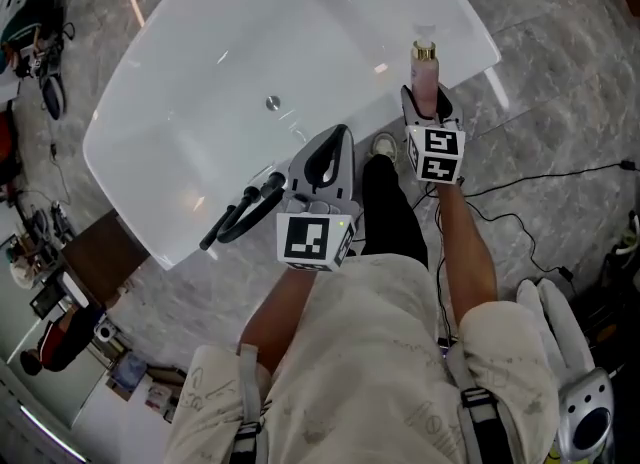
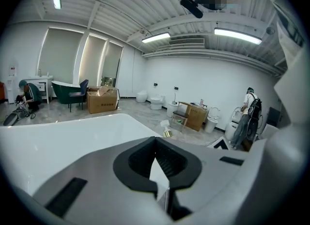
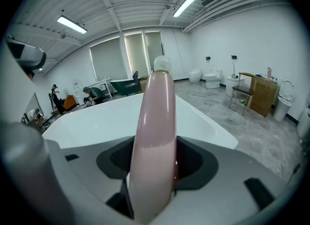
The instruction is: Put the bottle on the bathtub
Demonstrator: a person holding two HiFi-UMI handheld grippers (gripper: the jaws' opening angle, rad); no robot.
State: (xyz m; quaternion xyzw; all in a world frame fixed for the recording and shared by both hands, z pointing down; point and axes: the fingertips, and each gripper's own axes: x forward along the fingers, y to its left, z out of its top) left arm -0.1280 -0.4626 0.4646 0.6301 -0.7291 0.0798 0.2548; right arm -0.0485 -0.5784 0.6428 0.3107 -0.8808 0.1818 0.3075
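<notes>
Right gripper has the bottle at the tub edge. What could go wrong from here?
1. The bottle is tall and slim and the bathtub rim by it looks narrow and glossy: once released, it may topple.
2. The right gripper hides its lower part in the head view, so its base may land partly off the rim.

- Bright, even light from ceiling strip lights point(image 2: 233, 35); blinded windows point(image 2: 60, 56) glow pale.
- Small glare spots on glossy bathtub point(image 1: 330, 22); shadows soft.
- Gripper views: fisheye bending, black corners; near bottle point(image 3: 155, 141) slightly soft.
</notes>
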